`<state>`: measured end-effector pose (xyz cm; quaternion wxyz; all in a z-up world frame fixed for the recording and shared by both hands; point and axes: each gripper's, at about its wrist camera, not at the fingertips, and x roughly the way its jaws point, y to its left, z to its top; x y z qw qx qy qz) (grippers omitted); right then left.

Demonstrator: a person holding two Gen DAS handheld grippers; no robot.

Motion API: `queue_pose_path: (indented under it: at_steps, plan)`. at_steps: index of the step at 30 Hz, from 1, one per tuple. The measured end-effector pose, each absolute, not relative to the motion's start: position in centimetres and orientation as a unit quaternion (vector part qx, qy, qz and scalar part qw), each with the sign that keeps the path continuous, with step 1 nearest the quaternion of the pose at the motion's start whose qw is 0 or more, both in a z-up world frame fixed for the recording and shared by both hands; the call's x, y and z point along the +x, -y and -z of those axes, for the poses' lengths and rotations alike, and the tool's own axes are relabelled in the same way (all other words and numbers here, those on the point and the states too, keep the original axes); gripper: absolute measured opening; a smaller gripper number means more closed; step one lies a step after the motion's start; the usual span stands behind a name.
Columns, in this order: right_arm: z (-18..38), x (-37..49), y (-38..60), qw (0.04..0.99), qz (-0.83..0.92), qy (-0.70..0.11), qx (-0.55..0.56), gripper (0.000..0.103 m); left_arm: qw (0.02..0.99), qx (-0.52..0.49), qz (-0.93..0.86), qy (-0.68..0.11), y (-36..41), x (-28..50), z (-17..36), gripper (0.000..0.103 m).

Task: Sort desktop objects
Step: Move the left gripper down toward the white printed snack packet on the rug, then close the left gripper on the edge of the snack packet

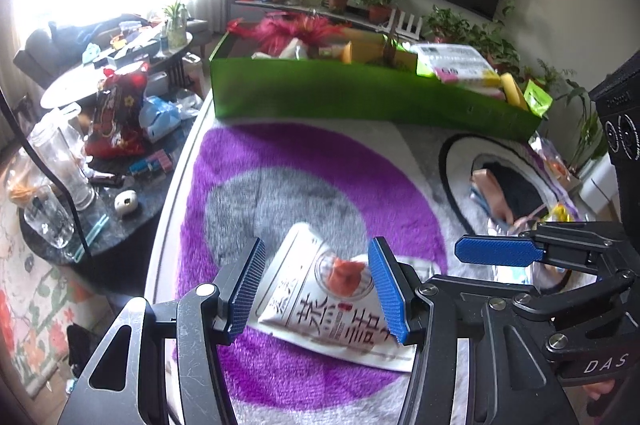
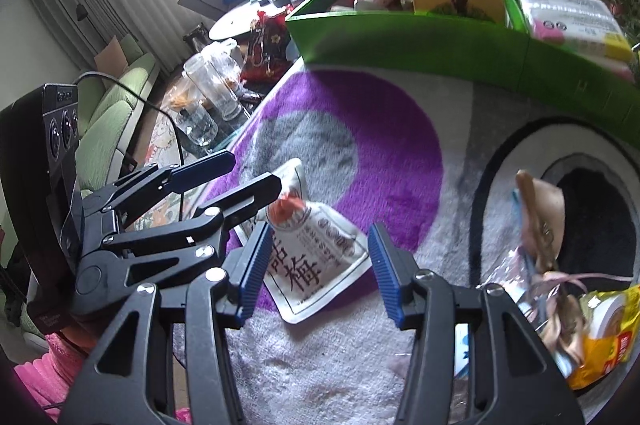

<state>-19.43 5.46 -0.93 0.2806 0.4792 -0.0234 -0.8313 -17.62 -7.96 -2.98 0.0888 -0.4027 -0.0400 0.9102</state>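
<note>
Two grippers hang over one white snack pouch (image 1: pixel 340 305), which lies flat on the purple ring of the plush mat (image 1: pixel 320 165), toward the mat's near edge and well short of the green sorting box (image 1: pixel 360 97) along the far edge. The left gripper (image 1: pixel 316 289) has its blue pads spread on either side of the pouch, released, with nothing pressed between them. The right gripper (image 2: pixel 316 273) is likewise released over the same pouch (image 2: pixel 316 265); its jaws stand apart with the pouch's lower end below the gap and untouched.

The pouch looks like a light, sealed foil-and-paper sachet with printed characters and an orange picture near its top. Its skin is likely smooth and a little slippery, and the body soft and puffed, so it should crumple rather than resist. Lying flat on deep pile, its edges sink slightly, which could make a pinch across the full width awkward. The crimped seams at either end look like the stiffest places to grip; a pad slid under one corner against the pile would probably lift it cleanly. Squeezing the middle risks the pouch bulging and sliding out.

By the mat's right edge, on the black-ringed circle, sits a heap of other wrapped packets (image 2: pixel 560 285), including a yellow one, not yet sorted.
</note>
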Motion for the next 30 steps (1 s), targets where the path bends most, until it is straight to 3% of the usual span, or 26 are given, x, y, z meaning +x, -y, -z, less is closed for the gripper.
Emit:
queue_pose_path:
  at_steps: [18, 22, 30]
  plan:
    - [4.4, -18.6, -5.2, 0.283, 0.801, 0.053, 0.525, 0.055, 0.106, -0.420, -0.901, 0.037, 8.6, -17.9, 5.0, 0.055]
    - [4.5, -18.8, -4.9, 0.286, 0.803, 0.051, 0.521, 0.054, 0.112, -0.427, -0.896, 0.049, 8.8, -18.0, 5.3, 0.064]
    - [3.9, -20.1, -4.8, 0.272, 0.821, 0.036, 0.501, 0.052, 0.125, -0.444, -0.882, 0.094, 9.5, -17.8, 5.9, 0.064]
